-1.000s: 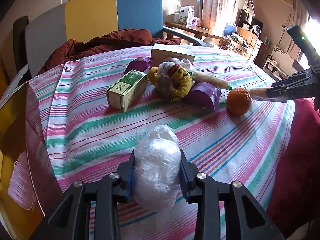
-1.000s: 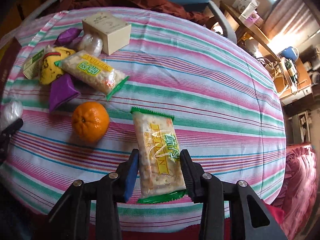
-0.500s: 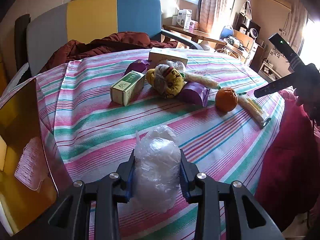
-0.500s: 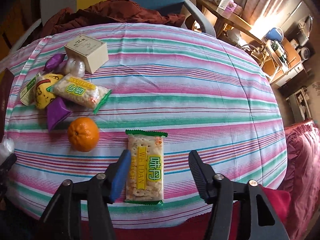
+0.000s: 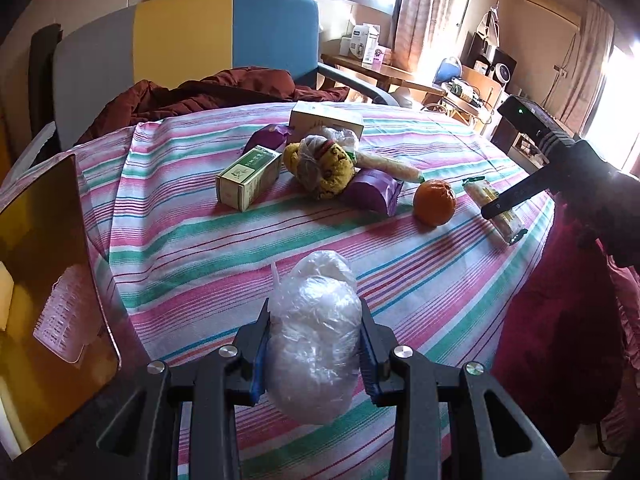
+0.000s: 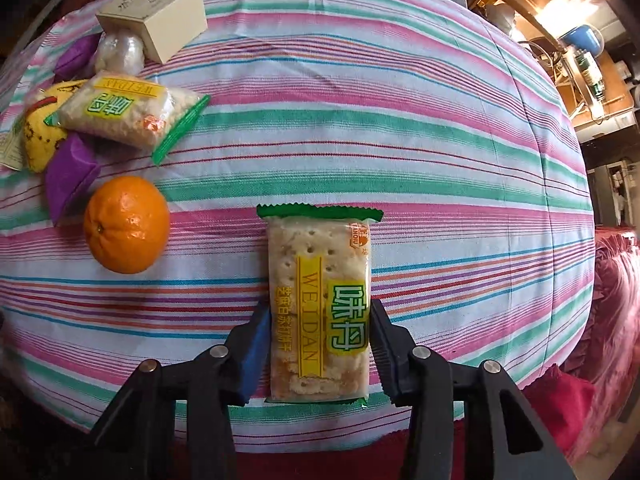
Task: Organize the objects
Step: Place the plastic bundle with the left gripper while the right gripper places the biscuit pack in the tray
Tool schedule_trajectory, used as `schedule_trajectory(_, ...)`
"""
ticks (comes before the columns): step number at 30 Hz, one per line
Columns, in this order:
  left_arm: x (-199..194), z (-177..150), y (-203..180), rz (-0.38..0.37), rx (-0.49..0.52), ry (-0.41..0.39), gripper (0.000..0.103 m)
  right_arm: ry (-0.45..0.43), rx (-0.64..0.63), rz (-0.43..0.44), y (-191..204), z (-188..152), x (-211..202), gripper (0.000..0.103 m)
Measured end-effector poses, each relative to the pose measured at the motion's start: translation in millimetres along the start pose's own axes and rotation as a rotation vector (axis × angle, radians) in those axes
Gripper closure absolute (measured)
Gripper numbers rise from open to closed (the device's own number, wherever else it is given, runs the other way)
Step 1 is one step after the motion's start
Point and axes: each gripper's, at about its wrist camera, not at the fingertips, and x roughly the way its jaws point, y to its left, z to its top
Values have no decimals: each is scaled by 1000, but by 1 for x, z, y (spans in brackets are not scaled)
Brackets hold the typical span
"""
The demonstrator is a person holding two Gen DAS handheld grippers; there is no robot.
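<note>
My left gripper [image 5: 312,354] is shut on a white lump wrapped in clear plastic [image 5: 314,336], held over the near edge of the striped tablecloth [image 5: 188,248]. My right gripper [image 6: 319,344] has its jaws close against both sides of a cracker packet [image 6: 318,300] that lies flat on the cloth; it looks shut on it. The same packet [image 5: 494,210] and the right gripper [image 5: 504,204] show at the right in the left wrist view.
An orange [image 6: 126,230] lies left of the packet. Behind it are purple pouches [image 6: 68,178], a second cracker packet [image 6: 124,114], a yellow plush toy [image 5: 324,168], a green box [image 5: 248,178] and a beige box [image 6: 154,20]. An amber panel [image 5: 44,276] stands at the left.
My right gripper opened and drew back from the cracker packet, then came down and closed around it again. My left gripper kept hold of the plastic-wrapped lump and pulled back slightly.
</note>
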Motion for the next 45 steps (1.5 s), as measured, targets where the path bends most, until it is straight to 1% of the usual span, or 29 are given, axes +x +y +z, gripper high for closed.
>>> schedule_trajectory(1,-6,1,2,-1,-3,-9,67,-26,23,-5,-3,-1,-4,56)
schedule_trajectory(6,-43,5,23,9,-56,-70,67,-181,183,25,-28,-17,-32,56)
schedule_trajectory(9,-64,6,46,32,-124,-101,67,-271,213,36,-26,-27,-58,56)
schedule_trajectory(12,-84,5,72,74,-186,-137,67,-373,195,48,-11,-30,-94,56)
schedule_trajectory(14,-96,2,89,105,-217,-152,67,-434,161,72,5,-25,-115,56)
schedule_trajectory(17,-112,-7,116,157,-262,-164,67,-506,85,138,49,-20,-142,56)
schedule_trajectory(22,-138,-28,163,262,-333,-178,67,-575,-66,310,140,-11,-172,56)
schedule_trajectory(24,-148,-38,181,307,-358,-178,67,-579,-131,387,181,-11,-179,56)
schedule_trajectory(26,-157,-48,198,341,-389,-179,67,-563,-192,465,221,-9,-181,56)
schedule_trajectory(29,-169,-59,216,382,-429,-188,67,-528,-276,550,277,-15,-179,56)
schedule_trajectory(30,-174,-61,221,391,-441,-195,67,-510,-297,577,293,-17,-174,56)
schedule_trajectory(34,-184,-60,241,402,-481,-222,67,-453,-375,635,353,-26,-160,56)
schedule_trajectory(38,-189,-53,251,407,-482,-259,67,-414,-415,613,394,-32,-145,55)
schedule_trajectory(41,-189,-44,264,425,-494,-266,65,-386,-427,594,406,-35,-134,54)
schedule_trajectory(43,-184,-39,276,427,-512,-258,59,-386,-432,551,410,-36,-127,54)
schedule_trajectory(44,-183,-37,280,429,-524,-260,57,-383,-434,533,411,-38,-123,52)
schedule_trajectory(45,-181,-34,286,427,-533,-261,52,-379,-433,525,411,-39,-121,49)
